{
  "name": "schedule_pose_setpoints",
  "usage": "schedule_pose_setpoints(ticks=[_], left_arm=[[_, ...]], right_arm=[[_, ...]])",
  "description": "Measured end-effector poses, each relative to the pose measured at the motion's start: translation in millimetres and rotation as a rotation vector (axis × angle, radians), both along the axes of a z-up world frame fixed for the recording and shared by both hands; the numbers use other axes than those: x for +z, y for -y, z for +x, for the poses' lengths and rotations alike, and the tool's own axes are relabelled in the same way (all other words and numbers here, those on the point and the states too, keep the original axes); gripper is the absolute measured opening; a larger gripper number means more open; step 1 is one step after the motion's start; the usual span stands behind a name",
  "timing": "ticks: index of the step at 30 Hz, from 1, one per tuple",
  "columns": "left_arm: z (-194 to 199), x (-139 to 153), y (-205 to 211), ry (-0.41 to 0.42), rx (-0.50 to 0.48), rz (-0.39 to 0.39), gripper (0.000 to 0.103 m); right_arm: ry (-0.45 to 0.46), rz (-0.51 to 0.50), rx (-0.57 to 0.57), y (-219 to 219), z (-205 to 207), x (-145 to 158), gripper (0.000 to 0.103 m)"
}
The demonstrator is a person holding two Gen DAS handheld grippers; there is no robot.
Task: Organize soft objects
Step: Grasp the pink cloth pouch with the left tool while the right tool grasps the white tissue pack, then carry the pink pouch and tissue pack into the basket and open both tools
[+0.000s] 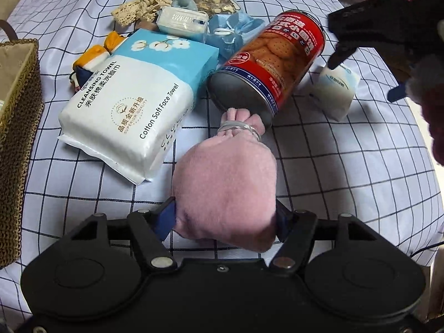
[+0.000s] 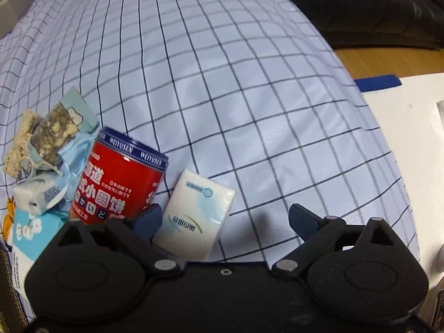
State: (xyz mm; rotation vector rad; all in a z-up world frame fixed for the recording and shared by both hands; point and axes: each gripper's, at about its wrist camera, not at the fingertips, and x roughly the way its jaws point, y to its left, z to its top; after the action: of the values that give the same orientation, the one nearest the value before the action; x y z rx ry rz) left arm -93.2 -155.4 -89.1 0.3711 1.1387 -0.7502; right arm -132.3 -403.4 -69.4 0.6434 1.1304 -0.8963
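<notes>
My left gripper (image 1: 224, 217) is shut on a pink plush pouch (image 1: 224, 191) tied with a clear band at its neck; the blue pads squeeze its fat end from both sides. My right gripper (image 2: 226, 217) stands open low over the checked cloth. A small white tissue pack (image 2: 194, 211) lies between its fingers, close to the left one, with the right one well apart. In the left wrist view a black finger (image 1: 337, 58) of that gripper hangs just over the same tissue pack (image 1: 338, 91).
A red biscuit can (image 1: 272, 58) lies tilted beyond the pouch, next to a big face-towel pack (image 1: 130, 105). Behind them are blue masks (image 1: 233, 30), a white pack (image 1: 183, 20) and lace (image 1: 144, 5). A woven basket (image 1: 16, 138) stands at the left edge. A black sofa (image 2: 360, 5) lies beyond the cloth.
</notes>
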Motion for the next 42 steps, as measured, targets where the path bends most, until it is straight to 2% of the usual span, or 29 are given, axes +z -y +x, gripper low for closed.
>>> schedule_pose_setpoints(ticks=[4,6,9,10,14,17,20,23,25,26,27,28,29,30,33,39,42], left_arm=[[7,-1,2,-0.017,0.005,-0.009,0.068],[11,-2,0,-0.031,0.013,-0.021,0.073],[17,-3,-2,-0.046,0.022,-0.031,0.075],[18,-3,-3,-0.051,0.025,-0.034,0.075],[21,-2,-5,-0.057,0.029,-0.048,0.077],[21,3,-6,-0.042,0.033,-0.064,0.085],[20,9,-5,-0.013,0.034,-0.079,0.088],[18,13,-6,-0.014,0.020,-0.108,0.097],[18,11,-3,-0.011,0.011,-0.099,0.097],[18,8,-1,-0.011,0.010,-0.090,0.096],[20,5,0,-0.017,0.012,-0.081,0.089],[21,2,2,-0.033,0.016,-0.077,0.079],[23,-1,2,-0.057,0.017,-0.082,0.065],[25,-4,3,-0.086,0.022,-0.090,0.065],[27,-3,1,-0.093,0.035,-0.104,0.062],[17,9,-3,-0.070,0.034,-0.108,0.061],[12,25,-8,-0.035,0.042,-0.122,0.061]], right_arm=[[-0.026,-0.014,0.011,-3,12,-11,0.096],[-0.048,-0.020,0.024,-5,19,-17,0.090],[-0.052,0.008,0.045,-7,25,-25,0.072],[-0.052,0.030,0.052,-8,26,-26,0.058],[-0.069,0.042,0.071,-12,23,-26,0.056],[-0.083,0.024,0.066,-15,13,-21,0.056],[-0.112,-0.014,0.067,-15,4,-16,0.056],[-0.122,-0.033,0.073,-15,-4,-11,0.056],[-0.109,-0.025,0.069,-10,-10,-6,0.056],[-0.101,-0.022,0.067,-10,-12,-4,0.056],[-0.093,-0.020,0.065,-9,-14,-2,0.056],[-0.086,-0.021,0.065,-9,-16,0,0.056],[-0.077,-0.021,0.064,-9,-17,3,0.056],[-0.067,-0.020,0.063,-10,-19,6,0.056],[-0.026,-0.020,0.056,-11,-24,19,0.056],[0.044,-0.055,0.041,-12,-31,45,0.056],[0.077,-0.066,0.040,-15,-34,57,0.056]])
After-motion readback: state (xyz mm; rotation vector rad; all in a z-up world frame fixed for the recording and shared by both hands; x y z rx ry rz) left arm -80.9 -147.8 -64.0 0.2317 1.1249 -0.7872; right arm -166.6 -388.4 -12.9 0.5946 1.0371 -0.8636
